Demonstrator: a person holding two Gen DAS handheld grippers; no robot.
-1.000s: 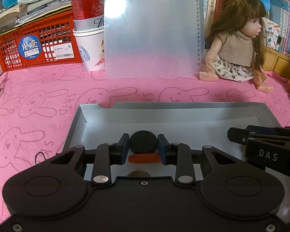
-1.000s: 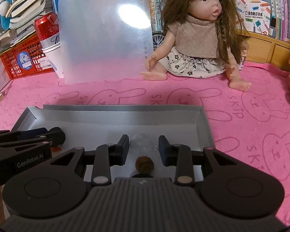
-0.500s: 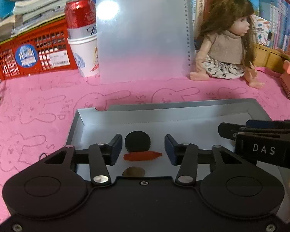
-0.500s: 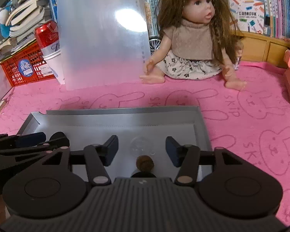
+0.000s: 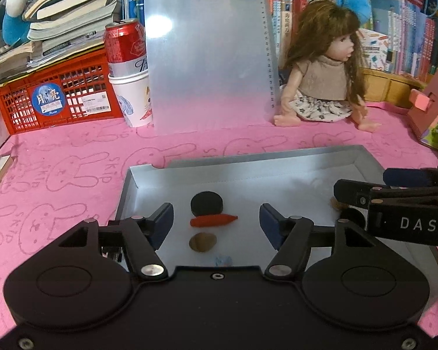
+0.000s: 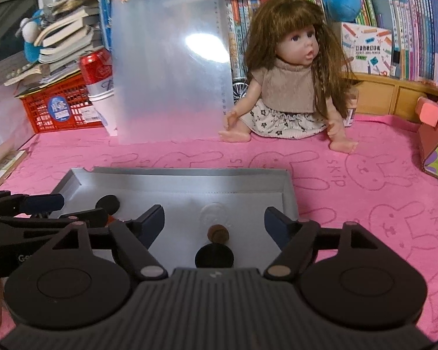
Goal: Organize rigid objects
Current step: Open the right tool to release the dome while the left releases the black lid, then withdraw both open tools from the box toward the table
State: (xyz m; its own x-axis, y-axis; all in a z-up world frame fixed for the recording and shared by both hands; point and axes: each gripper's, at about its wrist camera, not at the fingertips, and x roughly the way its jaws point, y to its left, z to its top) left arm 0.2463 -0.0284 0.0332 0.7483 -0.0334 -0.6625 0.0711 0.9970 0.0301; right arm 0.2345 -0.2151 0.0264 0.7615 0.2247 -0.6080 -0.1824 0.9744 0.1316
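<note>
Both jaws opening over the tray (image 5: 277, 163), nothing between them.
You're letting go, so keep the left gripper (image 5: 216, 221) and right gripper (image 6: 214, 221) clear of the black disc (image 5: 206, 203), carrot (image 5: 213, 221) and coin (image 6: 218, 232).

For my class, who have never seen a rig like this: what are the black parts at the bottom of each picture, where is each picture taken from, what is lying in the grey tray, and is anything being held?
Each picture comes from a camera on a hand-held gripper, looking along its jaws. One shows the left gripper, the other the right gripper. Both hang over a shallow grey tray on a pink bunny-print cloth. In the tray lie a black disc, an orange carrot-shaped piece, a brown coin-like disc, a second brown disc and a second black disc. Both sets of jaws are opening; nothing is held.
</note>
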